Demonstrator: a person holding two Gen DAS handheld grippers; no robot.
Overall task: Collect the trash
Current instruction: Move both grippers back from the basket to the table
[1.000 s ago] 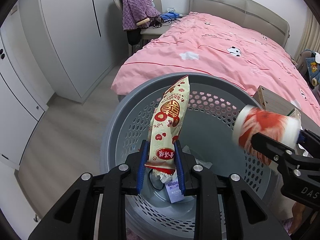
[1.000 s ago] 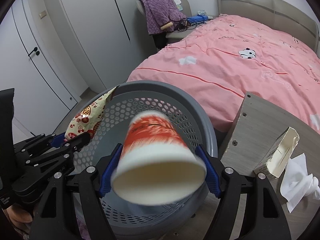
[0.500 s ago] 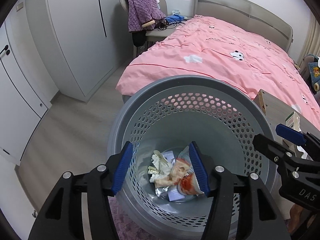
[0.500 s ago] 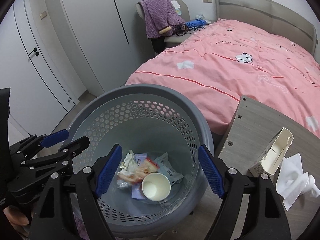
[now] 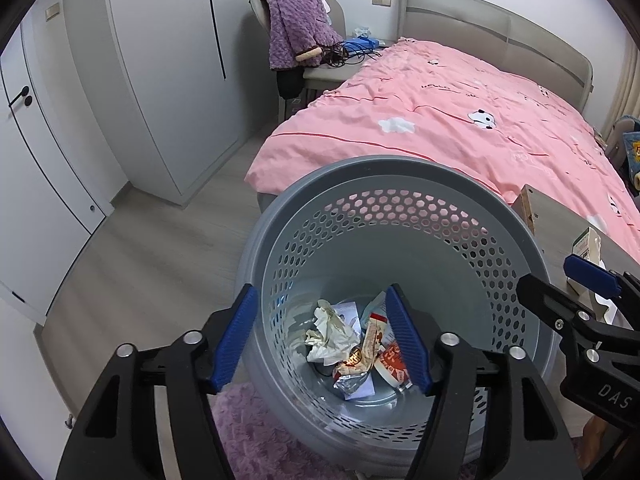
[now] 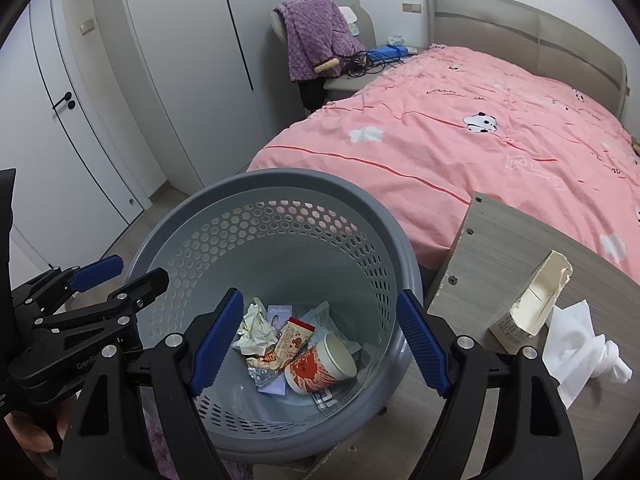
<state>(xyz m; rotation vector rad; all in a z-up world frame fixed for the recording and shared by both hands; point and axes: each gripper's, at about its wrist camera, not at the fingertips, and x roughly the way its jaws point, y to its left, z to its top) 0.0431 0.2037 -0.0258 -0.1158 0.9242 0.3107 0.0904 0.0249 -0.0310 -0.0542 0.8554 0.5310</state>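
Observation:
A grey perforated basket (image 5: 384,168) (image 6: 280,178) stands on the floor below both grippers. At its bottom lie a red-and-white snack packet (image 5: 366,344) (image 6: 292,340), a red-and-white paper cup (image 6: 320,364) on its side, and a crumpled tissue (image 5: 328,332) (image 6: 256,328). My left gripper (image 5: 320,290) hangs over the basket, its jaws opening with nothing between them. My right gripper (image 6: 320,296) hangs over it too, jaws opening and empty. A torn carton (image 6: 528,308) and a white tissue (image 6: 580,344) lie on the wooden table (image 6: 500,240).
A bed with a pink cover (image 5: 460,120) stands right behind the basket. White wardrobes (image 5: 152,80) line the left wall, and a chair with a purple blanket (image 5: 296,24) stands at the back. A purple rug (image 5: 256,432) lies under the basket.
The left gripper let go of the snack packet and the right let go of the paper cup. Both fell into the basket, and both pairs of jaws have widened.

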